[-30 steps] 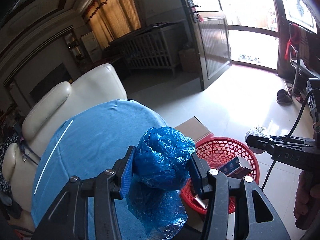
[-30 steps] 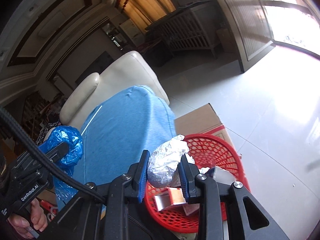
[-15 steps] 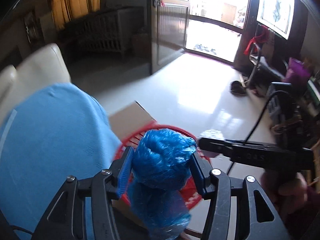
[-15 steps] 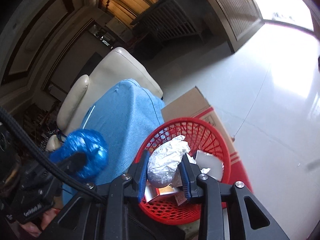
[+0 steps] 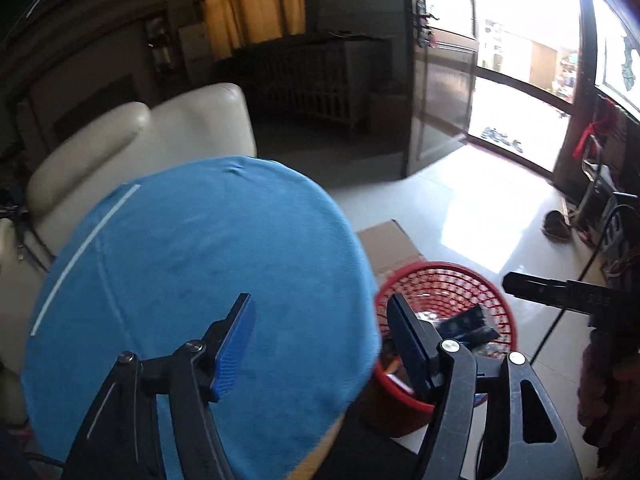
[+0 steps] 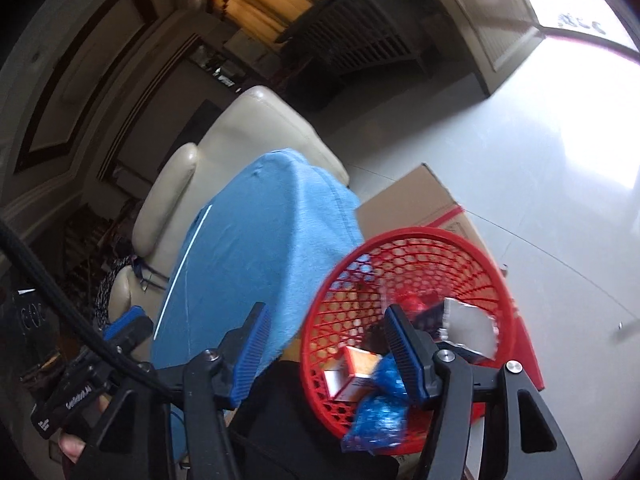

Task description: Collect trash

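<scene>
Setting: a dim living room with a pale glossy tiled floor, a cream leather sofa and a bright open doorway at the far right.

Table: a round table under a blue cloth with one thin white stripe fills the left and centre of the left wrist view; its top is bare where it shows.

Basket: a round red plastic mesh basket stands just beside the table's right edge, on a flattened brown cardboard box.

Trash: a crumpled blue plastic bag lies inside the basket at its near rim, beside an orange-and-white carton. A crumpled piece of silver foil lies deeper in the basket, near its right wall.

Left gripper: its black fingers with blue ribbed pads are spreading apart, with nothing between them. One pad is above the blue cloth, the other above the basket's near rim.

Right gripper: its jaws are also spreading, released and empty. It points down at the basket, its left pad above the cloth edge and its right pad above the basket's inside.

Person: a hand grips the left gripper's handle at the lower left of the right wrist view.
</scene>
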`<state>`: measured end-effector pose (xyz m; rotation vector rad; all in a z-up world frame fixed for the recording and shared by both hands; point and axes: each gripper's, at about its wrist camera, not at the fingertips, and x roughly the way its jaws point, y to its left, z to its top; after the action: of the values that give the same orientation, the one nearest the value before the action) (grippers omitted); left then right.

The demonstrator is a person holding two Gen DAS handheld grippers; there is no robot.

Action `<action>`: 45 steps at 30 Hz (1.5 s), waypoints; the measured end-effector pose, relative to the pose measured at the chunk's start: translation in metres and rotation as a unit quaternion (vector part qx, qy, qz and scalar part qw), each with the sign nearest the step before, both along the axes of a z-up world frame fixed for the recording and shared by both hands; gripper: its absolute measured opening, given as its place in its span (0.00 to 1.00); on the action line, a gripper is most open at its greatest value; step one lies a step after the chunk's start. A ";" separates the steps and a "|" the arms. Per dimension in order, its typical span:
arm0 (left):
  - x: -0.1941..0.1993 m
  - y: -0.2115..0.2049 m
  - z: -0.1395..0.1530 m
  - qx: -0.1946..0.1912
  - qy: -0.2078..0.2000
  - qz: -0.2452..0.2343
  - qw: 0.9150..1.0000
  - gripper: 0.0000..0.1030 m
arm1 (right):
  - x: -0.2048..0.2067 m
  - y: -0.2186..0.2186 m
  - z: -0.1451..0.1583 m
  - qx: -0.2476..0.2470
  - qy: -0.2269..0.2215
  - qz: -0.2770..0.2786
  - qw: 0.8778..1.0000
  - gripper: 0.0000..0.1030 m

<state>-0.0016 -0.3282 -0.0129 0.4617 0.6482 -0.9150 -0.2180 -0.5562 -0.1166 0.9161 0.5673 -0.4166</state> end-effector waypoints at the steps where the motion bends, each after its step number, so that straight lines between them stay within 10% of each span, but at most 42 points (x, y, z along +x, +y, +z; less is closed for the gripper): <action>1: 0.006 0.011 0.003 0.002 -0.019 0.022 1.000 0.70 | 0.011 0.009 0.007 -0.009 -0.003 0.017 1.000 0.62; 8: 0.047 0.114 0.028 -0.010 -0.077 0.179 0.981 0.81 | 0.090 0.091 0.061 -0.115 -0.012 0.134 0.984 0.62; 19: 0.067 0.238 0.050 -0.029 -0.127 0.365 0.922 0.88 | 0.182 0.244 0.130 -0.275 -0.011 0.232 0.933 0.69; 29: 0.070 0.291 0.058 -0.052 -0.121 0.412 0.901 0.88 | 0.207 0.308 0.152 -0.327 0.008 0.225 0.918 0.69; 45: 0.057 0.333 0.073 -0.066 -0.136 0.426 0.892 0.88 | 0.205 0.345 0.159 -0.339 -0.008 0.226 0.913 0.69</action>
<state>0.0550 0.0045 0.0599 0.1370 0.4517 -0.0492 -0.0125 -0.2112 0.0425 0.1065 0.5467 -0.1577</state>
